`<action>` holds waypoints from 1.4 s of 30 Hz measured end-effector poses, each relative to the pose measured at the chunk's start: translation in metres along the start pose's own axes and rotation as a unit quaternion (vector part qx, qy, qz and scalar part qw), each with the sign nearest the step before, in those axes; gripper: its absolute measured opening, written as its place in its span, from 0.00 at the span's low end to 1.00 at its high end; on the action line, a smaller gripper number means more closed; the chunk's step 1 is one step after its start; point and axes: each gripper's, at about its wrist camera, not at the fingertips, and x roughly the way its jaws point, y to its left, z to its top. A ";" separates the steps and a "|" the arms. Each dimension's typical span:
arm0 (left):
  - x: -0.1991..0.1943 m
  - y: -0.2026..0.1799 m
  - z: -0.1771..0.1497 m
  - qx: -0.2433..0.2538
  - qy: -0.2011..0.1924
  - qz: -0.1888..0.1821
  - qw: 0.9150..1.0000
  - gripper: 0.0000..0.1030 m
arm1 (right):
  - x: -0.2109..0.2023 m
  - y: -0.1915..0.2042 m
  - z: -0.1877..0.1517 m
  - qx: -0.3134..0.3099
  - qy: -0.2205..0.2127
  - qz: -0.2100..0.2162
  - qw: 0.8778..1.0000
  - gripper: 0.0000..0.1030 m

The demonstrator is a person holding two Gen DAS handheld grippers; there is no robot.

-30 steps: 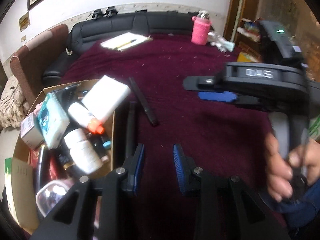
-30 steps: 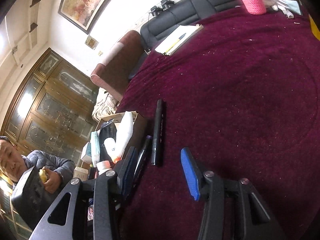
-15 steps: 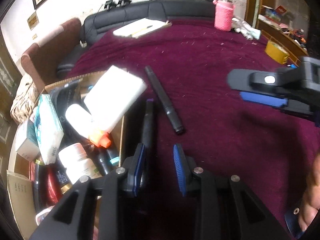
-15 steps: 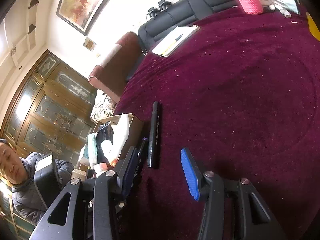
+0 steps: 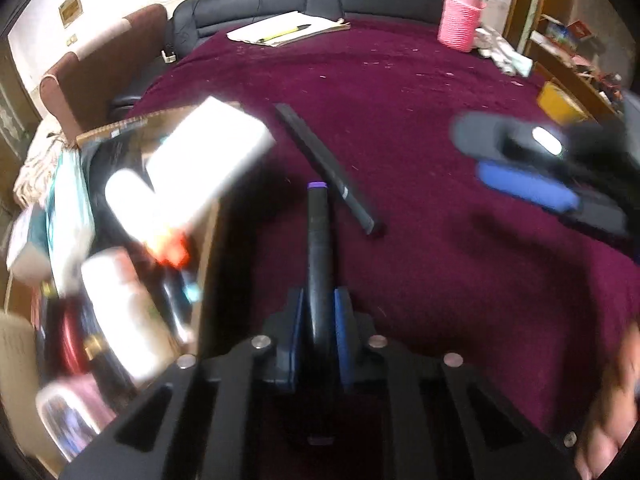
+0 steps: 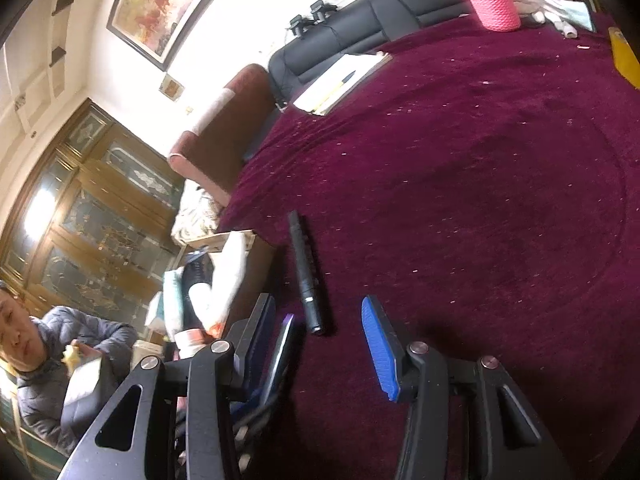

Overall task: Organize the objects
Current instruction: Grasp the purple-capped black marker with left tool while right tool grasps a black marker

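My left gripper (image 5: pixel 319 316) clamped on purple-tipped marker (image 5: pixel 318 240); right gripper (image 6: pixel 320 344) apart, lower frame. No label legible.

No lettering can be read in either view. The black pen (image 5: pixel 328 168) ahead of the left fingers carries a small white mark, too blurred to make out, and the packages in the cardboard box (image 5: pixel 132 128) are smeared.
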 end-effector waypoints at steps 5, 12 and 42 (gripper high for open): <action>-0.018 -0.010 -0.035 -0.015 -0.035 -0.008 0.999 0.14 | 0.009 0.003 0.001 -0.019 0.003 -0.031 0.999 0.50; -0.021 -0.009 -0.044 -0.021 -0.061 -0.021 0.998 0.14 | 0.045 0.031 0.001 -0.070 0.051 -0.062 0.994 0.50; -0.023 -0.017 -0.048 0.006 -0.061 0.012 0.998 0.14 | 0.030 0.023 -0.030 -0.146 0.078 -0.139 0.976 0.17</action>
